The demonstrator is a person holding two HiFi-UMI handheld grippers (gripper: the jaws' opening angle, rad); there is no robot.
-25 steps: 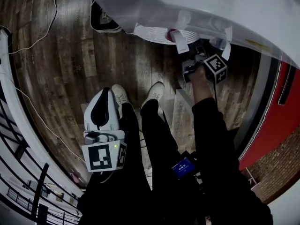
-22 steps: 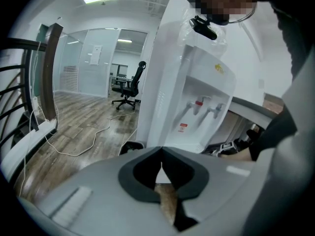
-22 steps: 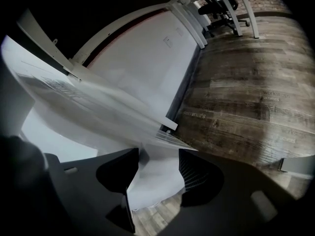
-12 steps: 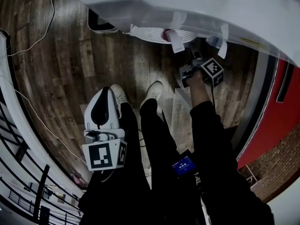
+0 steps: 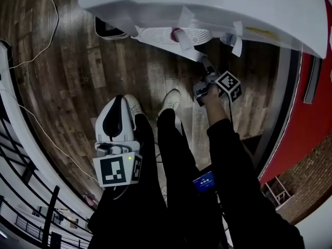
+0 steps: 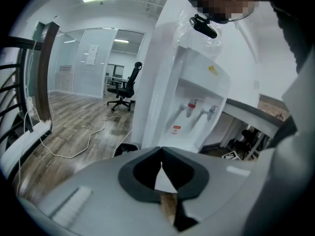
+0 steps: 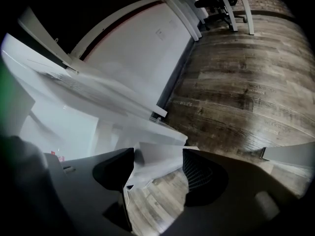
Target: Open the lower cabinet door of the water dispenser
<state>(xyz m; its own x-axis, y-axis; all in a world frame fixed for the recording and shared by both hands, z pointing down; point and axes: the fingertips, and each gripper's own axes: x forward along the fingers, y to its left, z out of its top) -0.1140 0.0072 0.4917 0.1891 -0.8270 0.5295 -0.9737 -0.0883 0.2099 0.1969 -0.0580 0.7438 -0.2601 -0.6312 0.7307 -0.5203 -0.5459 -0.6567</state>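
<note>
White cabinet door [image 7: 154, 156] stands ajar, interior hidden.

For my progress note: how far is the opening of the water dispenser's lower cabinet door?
Done: the lower cabinet door stands out from the water dispenser, so it looks ajar. In hand: the right gripper has just been opening its jaws; the door's edge lies between them, not pressed. The left gripper, shut, hangs aside. Left: probably swinging the door wider.

From my end I counted one dispenser [image 6: 199, 80], two taps [image 6: 189, 104], one tray [image 5: 155, 34], two shoes [image 5: 133, 106], one chair [image 6: 123, 85] and one small blue screen [image 5: 203, 182].
</note>
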